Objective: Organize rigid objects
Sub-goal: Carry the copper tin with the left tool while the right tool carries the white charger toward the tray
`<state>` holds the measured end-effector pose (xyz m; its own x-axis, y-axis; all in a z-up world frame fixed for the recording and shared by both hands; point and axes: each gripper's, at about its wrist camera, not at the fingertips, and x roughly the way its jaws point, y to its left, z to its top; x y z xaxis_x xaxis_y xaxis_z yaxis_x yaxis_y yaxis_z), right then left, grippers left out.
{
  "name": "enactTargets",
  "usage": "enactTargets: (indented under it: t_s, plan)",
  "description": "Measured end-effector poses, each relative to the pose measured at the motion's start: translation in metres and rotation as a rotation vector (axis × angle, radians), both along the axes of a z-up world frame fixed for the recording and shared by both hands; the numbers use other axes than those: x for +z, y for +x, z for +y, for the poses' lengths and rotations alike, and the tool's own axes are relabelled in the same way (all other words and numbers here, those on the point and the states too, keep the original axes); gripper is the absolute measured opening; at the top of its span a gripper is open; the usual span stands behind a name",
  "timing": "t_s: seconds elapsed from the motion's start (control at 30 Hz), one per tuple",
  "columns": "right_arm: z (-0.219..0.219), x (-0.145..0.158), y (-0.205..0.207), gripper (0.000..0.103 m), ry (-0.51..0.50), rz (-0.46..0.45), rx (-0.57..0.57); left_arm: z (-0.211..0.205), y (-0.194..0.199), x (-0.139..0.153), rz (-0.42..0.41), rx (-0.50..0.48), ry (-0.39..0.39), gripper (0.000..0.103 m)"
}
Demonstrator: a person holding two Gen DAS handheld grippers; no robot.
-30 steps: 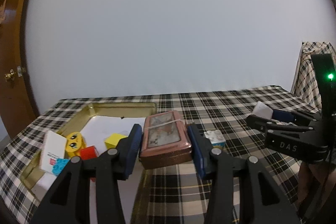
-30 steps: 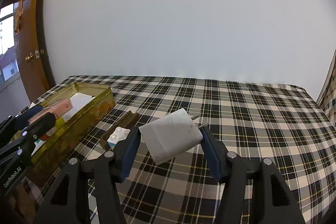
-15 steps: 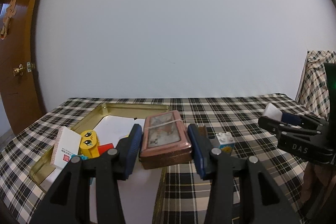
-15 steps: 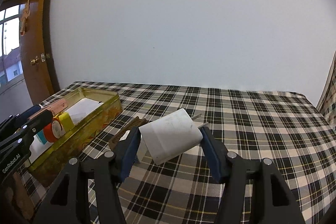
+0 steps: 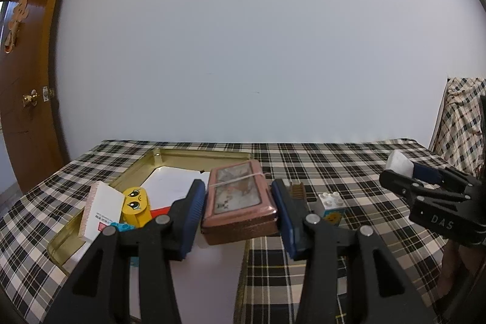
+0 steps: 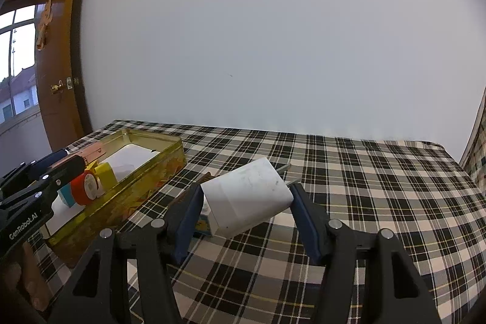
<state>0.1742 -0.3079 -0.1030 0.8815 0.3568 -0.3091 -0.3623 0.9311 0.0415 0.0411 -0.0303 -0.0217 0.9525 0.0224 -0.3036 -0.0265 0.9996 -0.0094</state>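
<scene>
The left gripper was clamped on a flat copper-pink rectangular tin, held over the near right rim of the open gold metal tray on the checked tablecloth's left edge. The right gripper gripped a white plug-in charger block above the cloth, beside the tray.

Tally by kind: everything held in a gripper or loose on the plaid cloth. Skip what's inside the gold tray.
Copper-pink metal tin box, in left gripper: 1
White plug-in charger block, in right gripper: 1
White studded toy brick, on plaid cloth: 1
Brown comb, on cloth: 1
Total: 4
</scene>
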Motion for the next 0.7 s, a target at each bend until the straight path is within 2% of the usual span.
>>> enactTargets:
  t_s: [0.7]
  plan:
    - [0.009,0.003,-0.025,0.061,0.008,-0.067,0.022,0.008,-0.006,0.001,-0.005,0.011,-0.016,0.045]
